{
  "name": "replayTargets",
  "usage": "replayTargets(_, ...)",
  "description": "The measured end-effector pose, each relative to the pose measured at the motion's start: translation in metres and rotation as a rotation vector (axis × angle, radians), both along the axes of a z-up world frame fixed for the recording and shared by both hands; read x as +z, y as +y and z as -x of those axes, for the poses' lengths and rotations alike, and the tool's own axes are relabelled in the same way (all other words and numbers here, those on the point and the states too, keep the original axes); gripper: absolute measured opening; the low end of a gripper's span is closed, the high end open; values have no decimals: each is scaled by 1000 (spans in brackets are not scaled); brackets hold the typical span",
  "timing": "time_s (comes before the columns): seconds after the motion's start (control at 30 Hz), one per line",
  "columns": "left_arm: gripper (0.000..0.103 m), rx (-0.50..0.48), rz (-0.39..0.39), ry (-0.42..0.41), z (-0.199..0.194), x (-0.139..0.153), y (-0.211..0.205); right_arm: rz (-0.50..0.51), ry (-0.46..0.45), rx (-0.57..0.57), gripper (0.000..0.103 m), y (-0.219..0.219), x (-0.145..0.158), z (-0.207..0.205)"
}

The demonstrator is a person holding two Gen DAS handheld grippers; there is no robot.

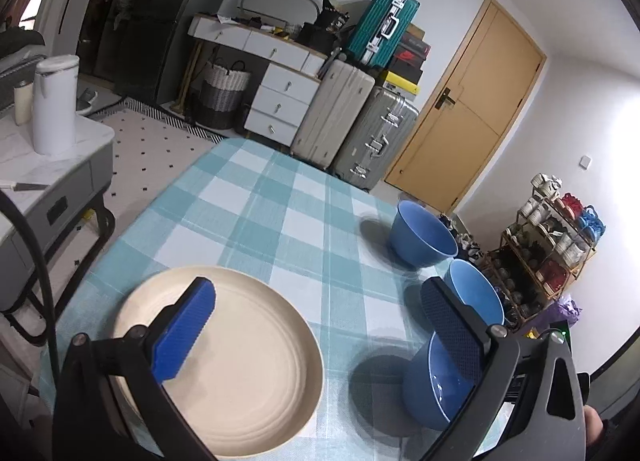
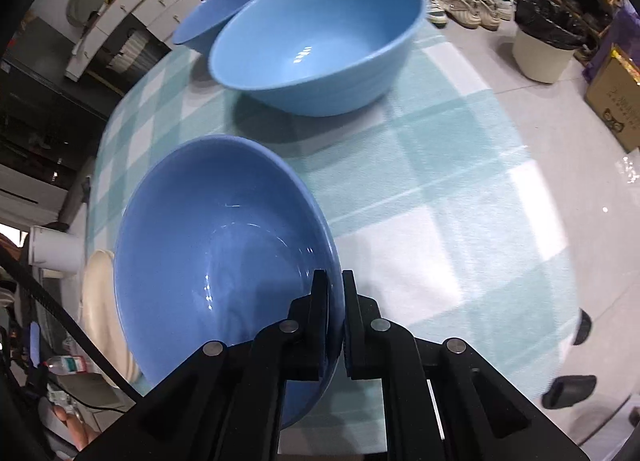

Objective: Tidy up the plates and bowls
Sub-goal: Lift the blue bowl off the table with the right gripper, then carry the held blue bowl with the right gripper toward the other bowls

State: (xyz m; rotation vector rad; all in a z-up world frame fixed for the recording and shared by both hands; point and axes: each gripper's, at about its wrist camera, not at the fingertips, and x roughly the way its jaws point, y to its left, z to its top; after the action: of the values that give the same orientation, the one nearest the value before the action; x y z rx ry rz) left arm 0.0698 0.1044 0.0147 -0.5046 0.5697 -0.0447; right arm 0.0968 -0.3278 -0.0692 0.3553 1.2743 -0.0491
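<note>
My right gripper (image 2: 335,281) is shut on the rim of a blue bowl (image 2: 216,253), which is tilted over the checked tablecloth (image 2: 440,181). That bowl also shows in the left wrist view (image 1: 430,385). Two more blue bowls stand beyond it, a near one (image 2: 320,45) and a far one (image 2: 228,9); in the left wrist view they are the middle bowl (image 1: 476,293) and the far bowl (image 1: 422,233). A cream plate (image 1: 240,365) lies on the cloth. My left gripper (image 1: 320,301) is open above the plate, with the left finger over it.
A white side table with a kettle (image 1: 54,101) stands left of the table. Suitcases (image 1: 352,117), drawers and a door lie beyond the far edge. A shelf rack (image 1: 548,253) stands at the right. A bin (image 2: 544,49), a box and shoes are on the floor.
</note>
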Motion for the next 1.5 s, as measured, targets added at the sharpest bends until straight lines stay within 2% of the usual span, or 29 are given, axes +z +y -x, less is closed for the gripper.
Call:
replayTargets(0.37, 103, -22, -29, 35, -9, -5, -26, -32, 78, 59, 6, -9, -5, 18)
replayTargets(0.8, 103, -76, -120, 72, -15, -12, -63, -39, 63, 120, 8, -7, 4, 17)
replayTargets(0.83, 103, -79, -127, 79, -16, -13, -65, -31, 39, 133, 9, -6, 6, 17)
replayTargets(0.93, 103, -88, -143, 90, -16, -16, -69, -8, -39, 167, 20, -7, 15, 22)
replayTargets(1.07, 103, -90, -156, 98, -16, -18, -73, 42, -193, 197, 49, -8, 32, 34)
replayTargets(1.23, 103, -107, -180, 108, -17, -21, -82, 14, -271, 225, 51, -8, 37, 42)
replayTargets(1.3, 103, -116, -186, 111, -18, -22, -84, 57, -320, 190, 52, -12, 40, 47)
replayTargets(1.37, 103, -122, -196, 110, -17, -22, -87, 131, -435, 144, 56, -18, 51, 59)
replayTargets(1.5, 103, -96, -262, 103, -14, -20, -95, 205, -687, 86, 85, -23, 76, 90)
